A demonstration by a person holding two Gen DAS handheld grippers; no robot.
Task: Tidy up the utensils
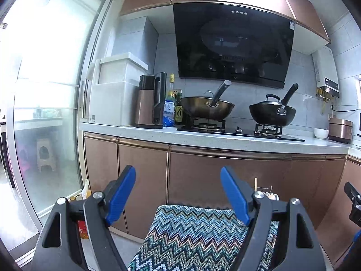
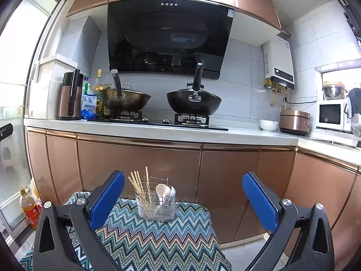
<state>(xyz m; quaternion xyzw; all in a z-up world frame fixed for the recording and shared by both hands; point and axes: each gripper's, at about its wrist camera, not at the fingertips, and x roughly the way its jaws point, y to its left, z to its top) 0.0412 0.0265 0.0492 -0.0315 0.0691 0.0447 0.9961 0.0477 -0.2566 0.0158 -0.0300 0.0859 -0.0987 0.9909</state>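
A wire utensil holder (image 2: 157,205) stands at the far edge of a zigzag-patterned cloth (image 2: 162,241). It holds several wooden chopsticks (image 2: 138,186) on its left side and white spoons (image 2: 164,192) on its right. My right gripper (image 2: 183,199) is open and empty, raised over the cloth just short of the holder. My left gripper (image 1: 178,194) is open and empty over the same cloth (image 1: 191,237). In the left wrist view only chopstick tips (image 1: 256,184) and spoon tops (image 1: 271,196) show behind the right finger.
Copper cabinet doors (image 2: 140,169) stand close behind the cloth. The counter (image 2: 158,133) above carries a stove with two woks (image 2: 194,103), a kettle (image 2: 70,96), bottles, a bowl (image 2: 268,125) and a rice cooker (image 2: 294,122). An oil bottle (image 2: 29,207) stands on the floor at left by a glass door.
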